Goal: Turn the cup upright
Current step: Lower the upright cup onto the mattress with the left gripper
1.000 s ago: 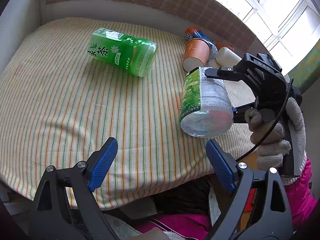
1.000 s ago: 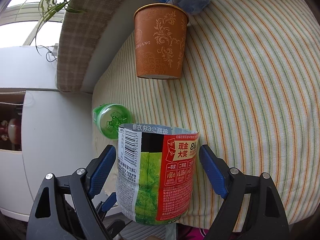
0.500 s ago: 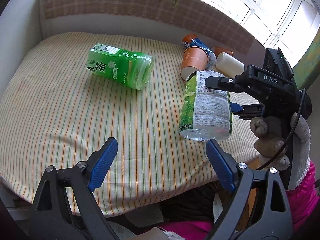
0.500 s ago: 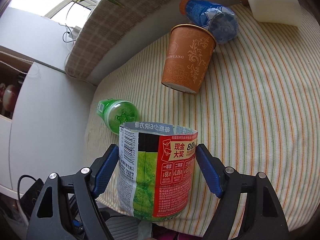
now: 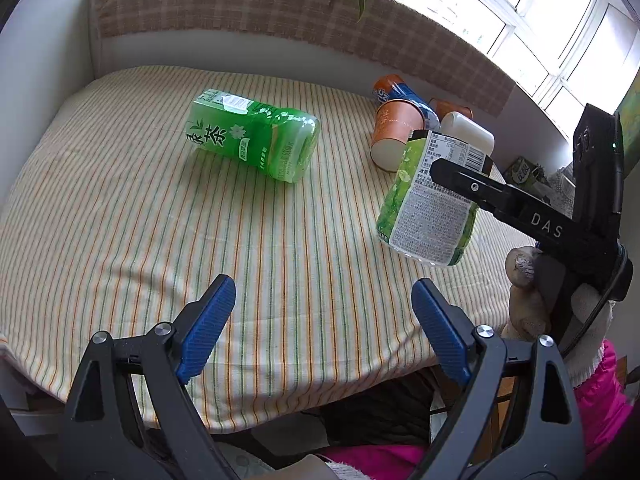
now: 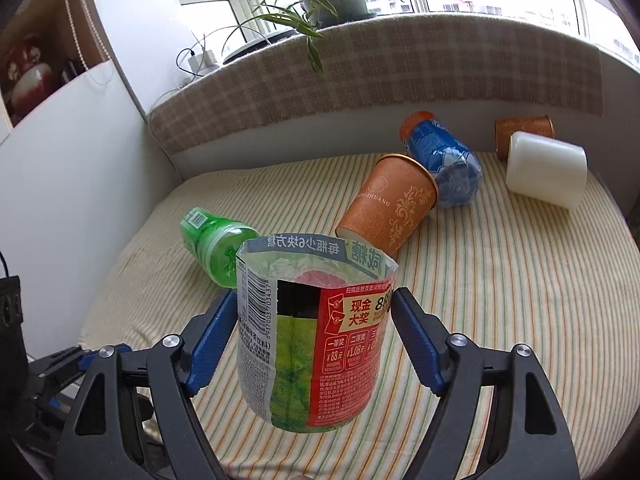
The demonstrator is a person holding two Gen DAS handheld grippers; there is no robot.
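Note:
My right gripper (image 6: 312,332) is shut on a cut-bottle cup (image 6: 312,340) with a green and red label. The cup is nearly upright, open end up, held just above the striped tablecloth (image 6: 500,300). In the left wrist view the same cup (image 5: 428,204) hangs at the right, tilted slightly, clamped by the right gripper (image 5: 452,176). My left gripper (image 5: 320,324) is open and empty over the near edge of the table.
A green tea bottle cup (image 5: 256,136) lies on its side mid-table. An orange paper cup (image 6: 388,204), a blue bottle cup (image 6: 444,160), a white cup (image 6: 544,168) and another orange cup (image 6: 524,128) lie at the back. A padded ledge (image 6: 400,76) bounds the far side.
My right gripper has rotated the held cup from lying sideways to nearly upright, open end up, and brought it lower. My left gripper stayed open and pulled back slightly.

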